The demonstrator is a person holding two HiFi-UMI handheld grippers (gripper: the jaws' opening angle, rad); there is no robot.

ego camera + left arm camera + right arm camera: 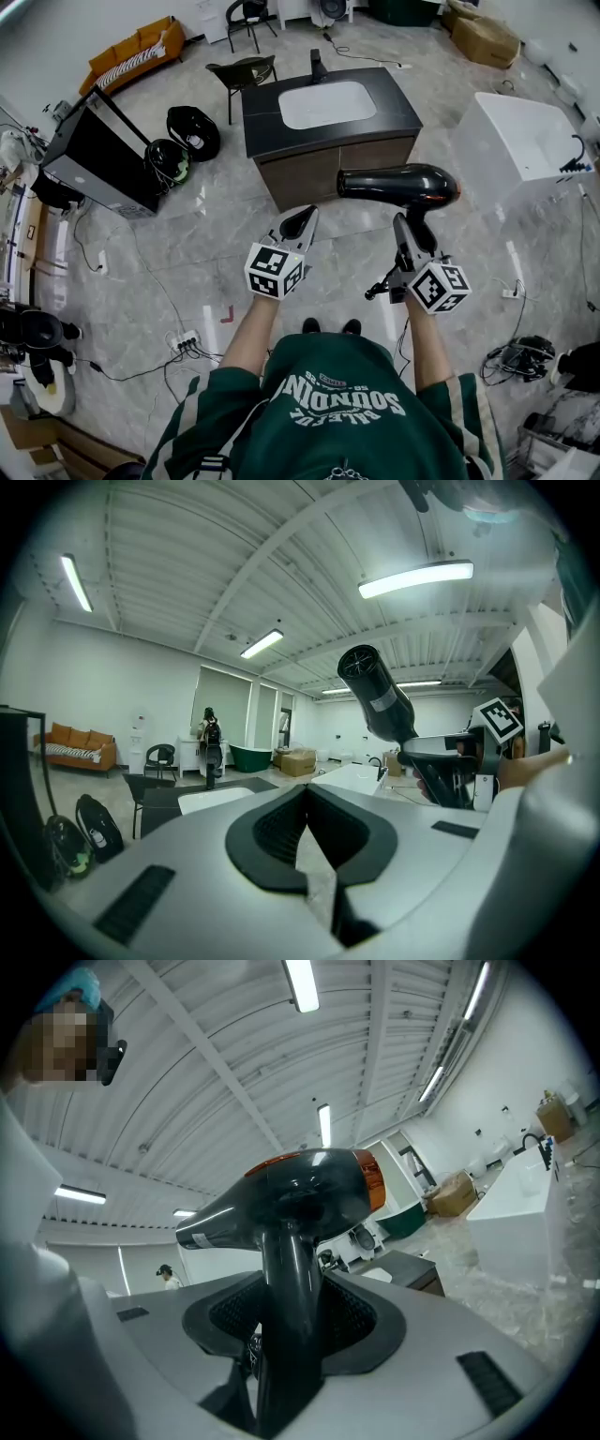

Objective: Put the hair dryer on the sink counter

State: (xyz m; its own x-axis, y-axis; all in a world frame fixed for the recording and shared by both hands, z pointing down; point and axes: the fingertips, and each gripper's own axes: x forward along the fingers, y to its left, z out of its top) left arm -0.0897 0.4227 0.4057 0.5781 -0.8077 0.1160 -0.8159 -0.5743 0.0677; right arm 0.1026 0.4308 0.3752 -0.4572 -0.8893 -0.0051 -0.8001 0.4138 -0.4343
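Plainly the right gripper [408, 236] clamps the dryer [398, 184] by its handle alone, body above the jaws and nozzle pointing toward the left gripper [302, 223], whose jaws are closed on nothing; the counter [375, 112] lies well ahead and below. Held so low on the handle, the top-heavy dryer could well swing or slip in the pads on the way over, or tip off if set too near the edge. Only the right gripper view shows the handle squeezed between both pads, while only the head view lays out the floor between dryer and counter
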